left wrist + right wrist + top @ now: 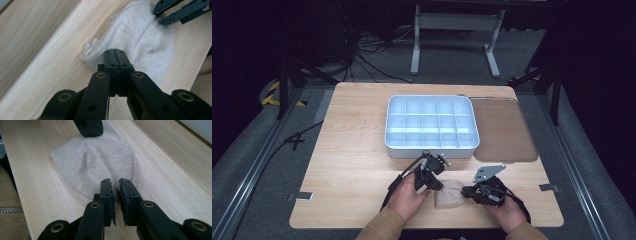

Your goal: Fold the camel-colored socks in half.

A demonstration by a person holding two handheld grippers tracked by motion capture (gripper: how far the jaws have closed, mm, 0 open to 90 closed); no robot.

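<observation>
Beige sock [450,194] lies flat on the near edge of the desk [352,150], between the two hands. Left tool [115,53]: jaws fully together, pinching the sock's crumpled edge. Right tool [115,185]: jaws nearly together at the opposite rim, a thin slit between them; fabric seems caught there, but the pad contact is hard to confirm.

Progress, judged: early. Both ends taken up, sock not yet folded or lifted. White divided tray [431,122] stands behind, compartments bare. Brown lid [503,131] lies just beside it.

Sock's toe or cuff orientation unclear; tool bodies cover both ends from above.
</observation>
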